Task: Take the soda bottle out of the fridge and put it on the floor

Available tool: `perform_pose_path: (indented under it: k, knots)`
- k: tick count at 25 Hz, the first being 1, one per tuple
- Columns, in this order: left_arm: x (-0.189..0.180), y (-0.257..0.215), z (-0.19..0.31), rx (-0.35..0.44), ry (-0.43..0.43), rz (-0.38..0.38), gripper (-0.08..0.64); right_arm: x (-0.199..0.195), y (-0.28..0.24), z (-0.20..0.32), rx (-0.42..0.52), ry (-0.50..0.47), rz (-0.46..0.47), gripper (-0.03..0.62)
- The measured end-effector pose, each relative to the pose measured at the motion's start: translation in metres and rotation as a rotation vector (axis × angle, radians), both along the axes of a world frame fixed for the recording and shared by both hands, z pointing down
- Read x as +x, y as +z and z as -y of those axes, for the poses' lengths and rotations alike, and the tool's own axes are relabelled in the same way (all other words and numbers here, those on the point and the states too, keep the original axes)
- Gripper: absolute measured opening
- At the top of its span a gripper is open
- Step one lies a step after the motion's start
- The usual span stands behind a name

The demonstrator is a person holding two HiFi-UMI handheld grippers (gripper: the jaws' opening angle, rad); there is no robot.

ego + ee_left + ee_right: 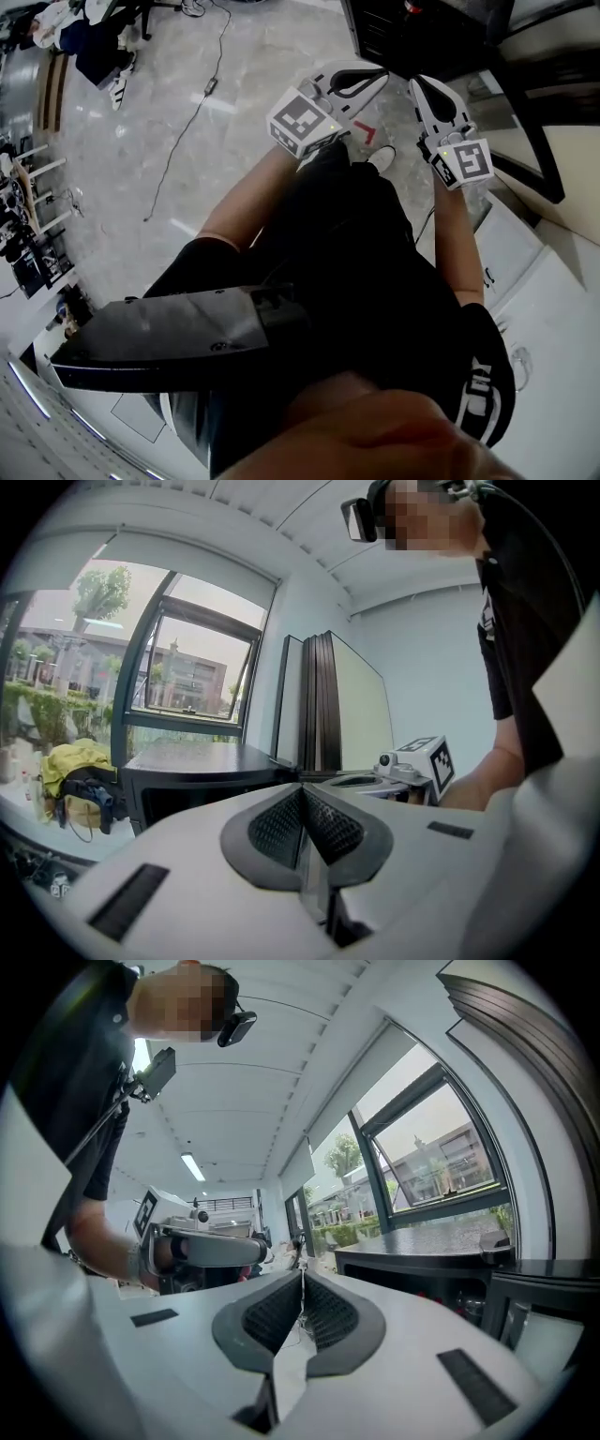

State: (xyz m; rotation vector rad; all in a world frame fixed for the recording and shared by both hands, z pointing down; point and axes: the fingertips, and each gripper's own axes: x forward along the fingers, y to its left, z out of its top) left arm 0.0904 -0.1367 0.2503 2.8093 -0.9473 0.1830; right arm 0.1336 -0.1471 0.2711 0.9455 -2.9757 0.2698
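here, both grippers are held out about level in front of the person, side by side and near each other, above the grey floor (187, 187). the left gripper (302, 794) is seen closed in its own view: the ribbed pads are pressed together with nothing between them. the right gripper (302, 1279) is likewise closed and empty, its pads met along one line. each gripper is caught in the other's view, off to one side and apart from it.

a low black fridge (202, 771) is faced by both, ahead of the jaws; in the head view only its dark corner is shown at the top edge. its front is dark, and the bottle cannot be made out in any view — whether it stands inside cannot be told.

tall flat panels (328, 705) are stood upright by the wall beside the fridge, and a wide window (178, 667) is set behind it. on the floor a thin cable (192, 112) is trailed away to the left, and a red mark (364, 132) is shown near a white shoe (381, 157), below the left gripper.
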Motion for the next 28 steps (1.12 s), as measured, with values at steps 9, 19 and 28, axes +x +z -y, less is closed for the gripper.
perform_pose_path:
  k: [9,19,28]
  knots:
    - [-0.018,0.092,0.077,-0.043,0.000,0.002,0.005,-0.020,0.076,0.086,-0.006,0.124,-0.028,0.015]
    - [-0.029,0.198,0.156,-0.075,-0.059,-0.025,0.005,-0.020,0.172,0.168,-0.013,0.289,-0.042,0.017]
    - [-0.021,0.235,0.199,0.002,-0.042,-0.044,0.005,-0.007,0.212,0.223,0.004,0.388,-0.043,0.114]
